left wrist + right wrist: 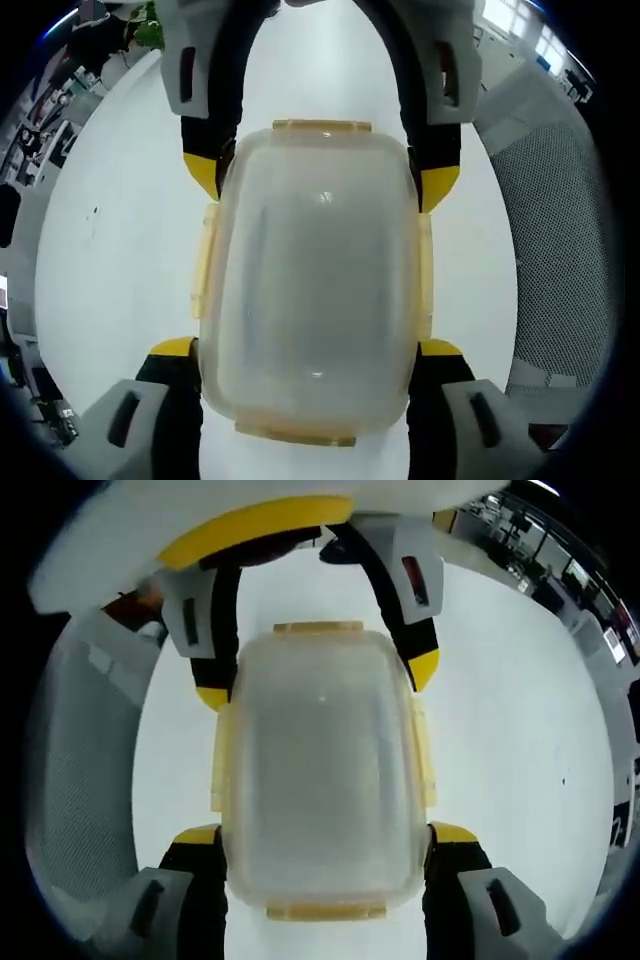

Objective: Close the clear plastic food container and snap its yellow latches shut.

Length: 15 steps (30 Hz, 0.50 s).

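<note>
Lying flat on a white table [110,260], the clear plastic container [315,280] sits between the two grippers, its lid on top and its frosted surface facing up. Yellow latches [206,262] run along all four edges: one on each long side and one at each short end. The side latches look folded down against the container walls, though whether they are fully snapped is hard to tell.

In the left gripper view, the left gripper [315,350] rises from the bottom with its yellow-tipped jaws spread wide, one on each side of the container's near end, touching or just beside its walls. The right gripper [320,175] comes in from the top, its jaws straddling the far end in the same way.

In the right gripper view the same container [322,775] lies lengthwise, with its latches [424,755] along the edges. The right gripper [325,835] stands with its jaws wide apart on either side of the near end, and the left gripper [318,680] brackets the far end. Neither gripper lifts the container; it rests on the table [520,730].

Beside the table stands a grey mesh chair back [555,250]. Office desks show blurred at the far edges.
</note>
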### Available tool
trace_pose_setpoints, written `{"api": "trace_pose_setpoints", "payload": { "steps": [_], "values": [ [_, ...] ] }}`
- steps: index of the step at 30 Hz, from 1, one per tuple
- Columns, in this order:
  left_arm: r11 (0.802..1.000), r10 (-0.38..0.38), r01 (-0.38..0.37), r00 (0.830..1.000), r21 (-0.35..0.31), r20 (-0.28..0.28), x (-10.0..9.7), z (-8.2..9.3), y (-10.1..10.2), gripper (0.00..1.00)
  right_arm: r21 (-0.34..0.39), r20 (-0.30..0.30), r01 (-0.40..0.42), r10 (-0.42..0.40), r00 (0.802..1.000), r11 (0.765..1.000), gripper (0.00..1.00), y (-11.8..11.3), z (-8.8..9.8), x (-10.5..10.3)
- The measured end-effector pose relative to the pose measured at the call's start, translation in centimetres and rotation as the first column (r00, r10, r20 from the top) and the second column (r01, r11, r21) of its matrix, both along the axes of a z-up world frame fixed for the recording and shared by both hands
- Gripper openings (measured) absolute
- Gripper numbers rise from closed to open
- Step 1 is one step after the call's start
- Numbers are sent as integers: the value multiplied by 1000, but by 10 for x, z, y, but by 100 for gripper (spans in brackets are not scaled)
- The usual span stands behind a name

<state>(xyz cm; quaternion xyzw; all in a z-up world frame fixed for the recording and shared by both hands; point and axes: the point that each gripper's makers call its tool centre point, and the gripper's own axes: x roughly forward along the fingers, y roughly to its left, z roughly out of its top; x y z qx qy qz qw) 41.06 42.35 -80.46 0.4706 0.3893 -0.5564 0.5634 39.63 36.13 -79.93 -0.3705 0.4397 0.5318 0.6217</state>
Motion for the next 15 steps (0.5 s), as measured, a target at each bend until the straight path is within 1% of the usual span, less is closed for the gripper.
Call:
{"api": "trace_pose_setpoints", "payload": {
  "steps": [9,15],
  "values": [
    [1000,8,-8,1000,1,2,14,-1,-3,86,5,2,1,-1,1000,1000,82,-3,0,15],
    [1000,4,-4,1000,10,8,20,-1,-4,86,11,5,7,-7,1000,1000,82,-3,0,20]
  ]
}}
